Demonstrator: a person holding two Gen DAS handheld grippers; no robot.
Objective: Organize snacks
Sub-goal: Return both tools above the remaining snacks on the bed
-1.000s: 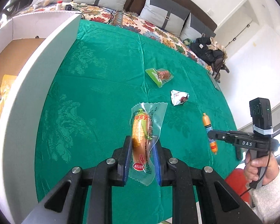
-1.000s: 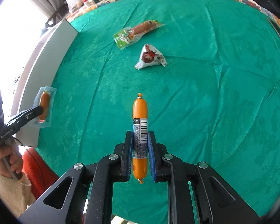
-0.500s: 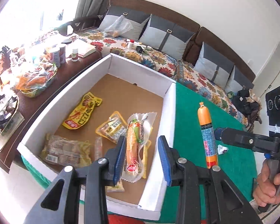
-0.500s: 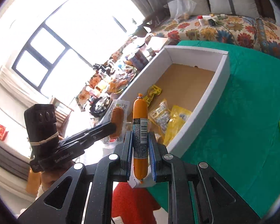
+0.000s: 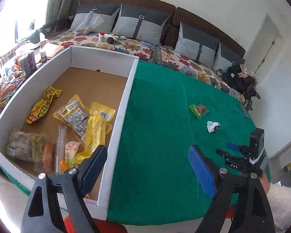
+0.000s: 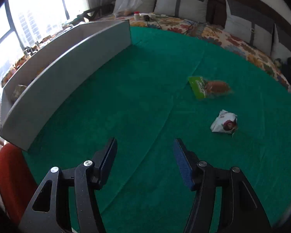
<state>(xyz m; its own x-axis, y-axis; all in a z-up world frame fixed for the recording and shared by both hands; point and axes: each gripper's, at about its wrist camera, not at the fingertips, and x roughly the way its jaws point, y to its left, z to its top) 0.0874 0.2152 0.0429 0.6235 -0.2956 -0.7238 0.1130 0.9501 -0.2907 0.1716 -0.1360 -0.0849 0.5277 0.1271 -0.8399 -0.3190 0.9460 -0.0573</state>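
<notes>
The white cardboard box [image 5: 116, 116] holds several snack packs. Among them, near its front wall, lies a sausage in a clear pack [image 5: 48, 153]. My left gripper [image 5: 147, 151] hangs over the box's right wall and the green cloth [image 5: 161, 120]; its jaws are opening and nothing is between them. A green pack [image 6: 207, 87] and a white pack [image 6: 224, 123] lie on the cloth ahead of my right gripper [image 6: 144, 155]. Its jaws are opening too, with nothing between them. In the left wrist view the right gripper [image 5: 226, 149] shows at the right edge, with the green pack [image 5: 198, 110] and the white pack [image 5: 213, 126] beyond it.
A sofa with grey cushions [image 5: 139, 25] and a floral cover runs behind the table. A cluttered side table with cans [image 5: 26, 62] stands left of the box. The box's long wall [image 6: 67, 73] borders the cloth on the left. A red stool [image 6: 11, 174] sits below the table edge.
Both grippers have opened and let go of their sausages. The left one's clear pack now lies in the box. The right gripper has swung back over the green cloth, empty.
</notes>
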